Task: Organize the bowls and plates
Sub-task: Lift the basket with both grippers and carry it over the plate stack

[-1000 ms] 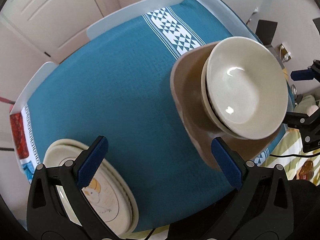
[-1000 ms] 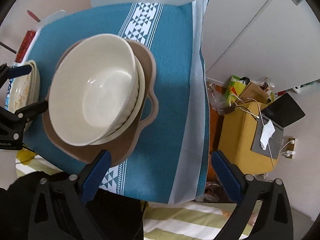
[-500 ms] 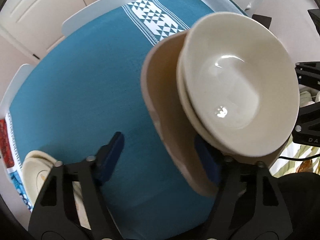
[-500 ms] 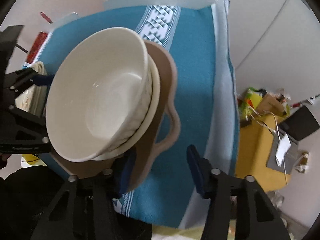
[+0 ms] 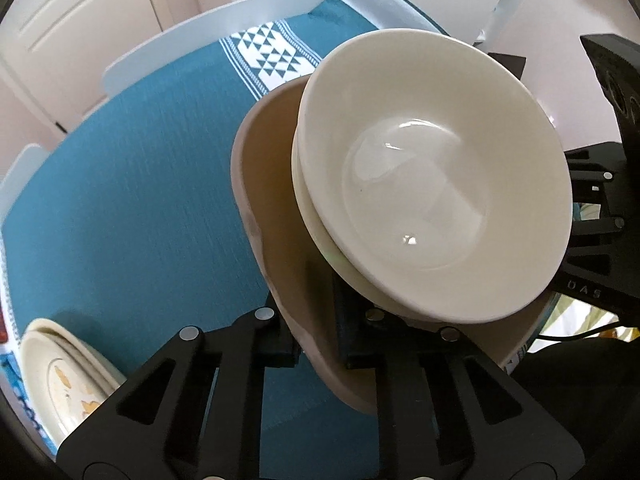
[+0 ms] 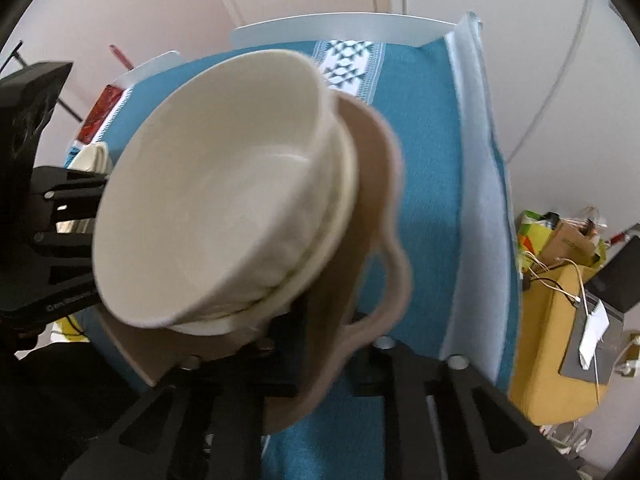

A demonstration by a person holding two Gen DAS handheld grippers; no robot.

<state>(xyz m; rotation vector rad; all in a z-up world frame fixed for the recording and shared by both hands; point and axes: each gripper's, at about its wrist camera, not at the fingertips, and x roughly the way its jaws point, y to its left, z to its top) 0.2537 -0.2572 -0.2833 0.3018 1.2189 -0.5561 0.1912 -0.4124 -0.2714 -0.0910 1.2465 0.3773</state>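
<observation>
A brown handled dish [image 5: 276, 184] carries two stacked cream bowls [image 5: 432, 184] over a table with a teal cloth [image 5: 132, 184]. My left gripper [image 5: 316, 336] is shut on the dish's near rim, one finger under it and one inside. In the right wrist view the same brown dish [image 6: 376, 208] and cream bowls [image 6: 216, 184] fill the middle. My right gripper [image 6: 324, 344] is shut on the dish's rim beside its loop handle [image 6: 396, 280]. The other gripper's black body [image 6: 44, 232] shows at the left edge.
A stack of cream plates [image 5: 60, 376] with an orange print lies at the table's near left corner. A white chair back [image 5: 224, 28] stands behind the table. Beside the table's right edge is a yellow box [image 6: 560, 352] with cables and clutter.
Both grippers went from wide open to shut on opposite rims of the brown dish. Both cameras sank closer to the dish, so the bowls loom larger.
</observation>
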